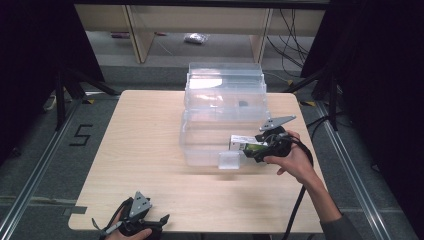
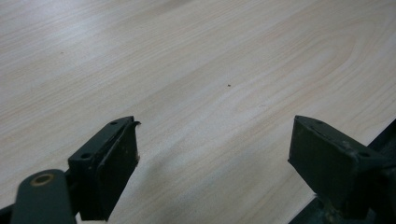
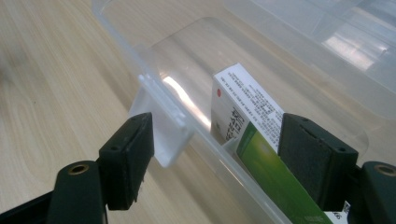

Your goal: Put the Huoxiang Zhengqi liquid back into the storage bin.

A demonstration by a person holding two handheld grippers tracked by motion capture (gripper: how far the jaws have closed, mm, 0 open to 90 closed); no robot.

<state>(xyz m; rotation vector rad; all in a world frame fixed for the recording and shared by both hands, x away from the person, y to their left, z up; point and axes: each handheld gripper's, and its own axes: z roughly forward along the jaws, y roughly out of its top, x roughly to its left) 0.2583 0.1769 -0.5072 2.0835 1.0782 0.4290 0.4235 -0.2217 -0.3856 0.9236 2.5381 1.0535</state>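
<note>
Two grippers are at work on the bench. The right gripper has its jaws spread wide, straddling the near wall of a clear bin. Just beside its right jaw, inside the bin, lies a white and green box, leaning against that wall; whether the jaw touches it I cannot tell. In front of its left jaw, outside the wall, a clear latch hangs from the bin's rim. Beyond the box is the bin's bare floor, and farther off a second clear piece, perhaps the lid, sits against the bin.

In the high view the right gripper is held by a hand at the bin, with the box at its tip and the latch just beside it.

The left gripper also has its jaws spread, with bare bench between and ahead of them. In the high view it rests at the bench's near edge, well apart from the bin.
</note>
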